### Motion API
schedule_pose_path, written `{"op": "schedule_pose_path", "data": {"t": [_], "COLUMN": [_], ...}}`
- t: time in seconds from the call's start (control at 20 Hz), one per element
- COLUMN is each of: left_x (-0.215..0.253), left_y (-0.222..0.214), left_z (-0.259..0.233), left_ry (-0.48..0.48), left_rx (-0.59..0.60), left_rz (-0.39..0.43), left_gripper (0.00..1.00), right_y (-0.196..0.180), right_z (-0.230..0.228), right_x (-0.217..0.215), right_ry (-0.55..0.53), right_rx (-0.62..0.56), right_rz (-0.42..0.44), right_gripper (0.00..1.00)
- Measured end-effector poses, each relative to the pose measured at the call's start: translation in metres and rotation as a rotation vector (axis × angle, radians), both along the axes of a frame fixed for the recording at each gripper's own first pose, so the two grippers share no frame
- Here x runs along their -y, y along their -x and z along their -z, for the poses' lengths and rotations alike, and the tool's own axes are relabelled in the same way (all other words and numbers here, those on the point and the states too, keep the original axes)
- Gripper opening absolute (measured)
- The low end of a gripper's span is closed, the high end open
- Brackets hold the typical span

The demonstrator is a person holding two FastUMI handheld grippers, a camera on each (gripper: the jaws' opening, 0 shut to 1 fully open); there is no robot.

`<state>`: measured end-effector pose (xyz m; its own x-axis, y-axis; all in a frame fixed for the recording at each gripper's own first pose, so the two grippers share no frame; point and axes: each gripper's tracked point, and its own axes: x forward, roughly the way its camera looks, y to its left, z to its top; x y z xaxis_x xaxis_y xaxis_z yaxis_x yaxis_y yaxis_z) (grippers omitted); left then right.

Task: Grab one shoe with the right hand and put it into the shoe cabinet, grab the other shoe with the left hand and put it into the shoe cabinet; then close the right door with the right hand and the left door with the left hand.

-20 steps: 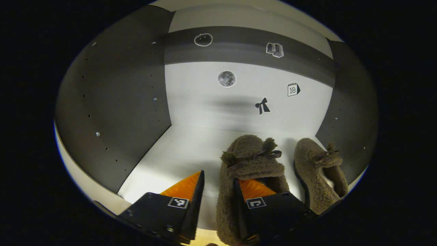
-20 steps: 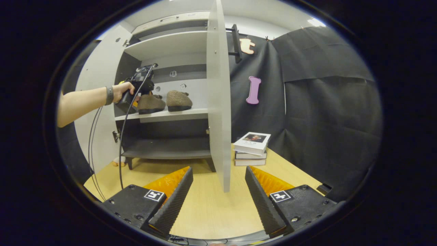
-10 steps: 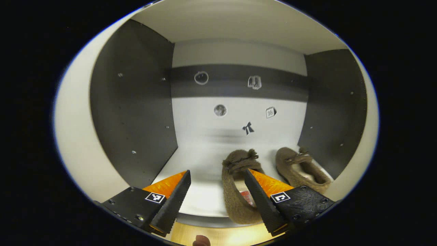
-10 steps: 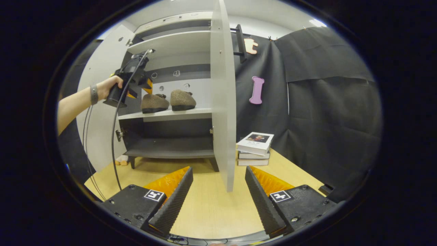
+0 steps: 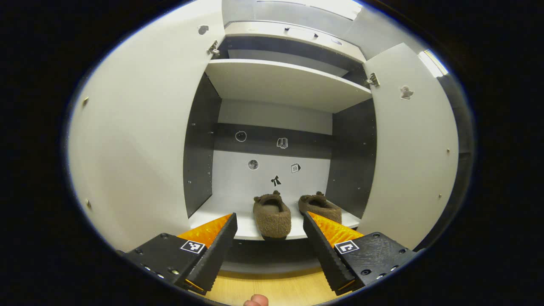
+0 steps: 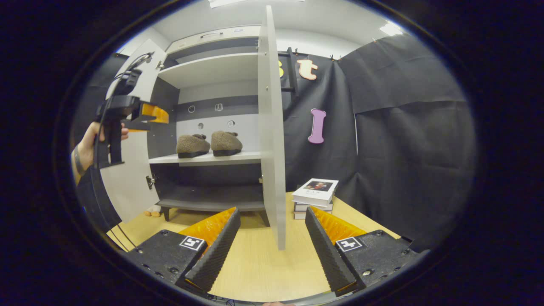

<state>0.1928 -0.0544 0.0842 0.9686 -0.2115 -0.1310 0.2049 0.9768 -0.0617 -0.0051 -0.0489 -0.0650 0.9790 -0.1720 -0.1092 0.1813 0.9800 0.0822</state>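
Observation:
Two fuzzy brown shoes stand side by side on the cabinet's middle shelf (image 5: 242, 221): the left shoe (image 5: 272, 214) and the right shoe (image 5: 319, 206). In the right gripper view they are the left shoe (image 6: 192, 145) and the right shoe (image 6: 226, 142). Both cabinet doors hang open: the left door (image 5: 127, 140) and the right door (image 5: 410, 144), whose edge (image 6: 270, 127) faces the right gripper. My left gripper (image 5: 267, 246) is open and empty in front of the shelf. My right gripper (image 6: 272, 250) is open and empty, low over the table, before the right door's edge. Farther off, a hand holds the left gripper (image 6: 142, 117).
A stack of books (image 6: 314, 193) lies on the wooden table (image 6: 259, 263) right of the cabinet. The cabinet has an upper shelf (image 5: 284, 83) and a dark lower shelf (image 6: 212, 202). A cable (image 6: 100, 140) hangs from the left gripper.
My left gripper let go of the left shoe and pulled back out of the cabinet; the shoe stays on the shelf. The right gripper barely moved.

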Motion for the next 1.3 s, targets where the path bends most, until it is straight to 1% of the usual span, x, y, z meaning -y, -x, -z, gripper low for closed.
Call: {"op": "schedule_pose_path", "data": {"t": [0.15, 0.25, 0.35, 0.5, 0.55, 0.6, 0.65, 0.7, 0.75, 0.8, 0.85, 0.95, 1.1, 1.2, 1.3], "left_x": [-0.006, -0.018, -0.028, -0.031, -0.031, -0.031, -0.033, -0.038, -0.043, -0.045, -0.047, -0.043, -0.038, -0.037, -0.038], "left_y": [0.047, 0.071, 0.093, 0.117, 0.123, 0.128, 0.133, 0.138, 0.138, 0.138, 0.138, 0.141, 0.145, 0.147, 0.147], "left_z": [0.027, 0.044, 0.055, 0.063, 0.064, 0.065, 0.065, 0.062, 0.056, 0.051, 0.051, 0.054, 0.06, 0.063, 0.066], "left_ry": [0.03, 0.0, -0.044, -0.056, -0.055, -0.057, -0.062, -0.073, -0.084, -0.094, -0.102, -0.102, -0.072, -0.067, -0.074], "left_rx": [-0.001, -0.005, 0.015, 0.033, 0.032, 0.028, 0.028, 0.045, 0.075, 0.103, 0.112, 0.101, 0.079, 0.071, 0.065], "left_rz": [-0.009, -0.038, -0.074, -0.105, -0.11, -0.118, -0.13, -0.16, -0.178, -0.189, -0.192, -0.18, -0.157, -0.154, -0.158], "left_gripper": [0.95, 0.95, 0.95, 0.95, 0.95, 0.95, 0.95, 0.95, 0.95, 0.95, 0.95, 0.95, 0.95, 0.95, 0.95], "right_y": [0.0, -0.001, 0.0, 0.004, 0.004, 0.003, 0.0, -0.005, -0.01, -0.016, -0.02, -0.03, -0.055, -0.071, -0.086], "right_z": [-0.002, -0.001, 0.0, -0.018, -0.034, -0.053, -0.074, -0.092, -0.113, -0.136, -0.158, -0.193, -0.219, -0.231, -0.237], "right_x": [0.008, 0.01, 0.014, 0.014, 0.019, 0.025, 0.031, 0.033, 0.039, 0.053, 0.069, 0.097, 0.124, 0.13, 0.126], "right_ry": [0.002, -0.004, -0.001, -0.009, -0.017, -0.028, -0.037, -0.038, -0.026, -0.004, 0.011, 0.036, 0.095, 0.087, 0.057], "right_rx": [0.01, 0.001, -0.003, 0.016, 0.039, 0.064, 0.096, 0.111, 0.134, 0.167, 0.202, 0.252, 0.245, 0.237, 0.235], "right_rz": [0.006, 0.003, 0.003, -0.014, -0.009, -0.011, -0.028, -0.08, -0.107, -0.108, -0.088, -0.041, -0.003, 0.004, -0.024], "right_gripper": [0.97, 0.97, 0.97, 0.97, 1.0, 0.98, 1.0, 1.0, 1.0, 1.0, 0.98, 0.99, 0.99, 0.99, 0.99]}}
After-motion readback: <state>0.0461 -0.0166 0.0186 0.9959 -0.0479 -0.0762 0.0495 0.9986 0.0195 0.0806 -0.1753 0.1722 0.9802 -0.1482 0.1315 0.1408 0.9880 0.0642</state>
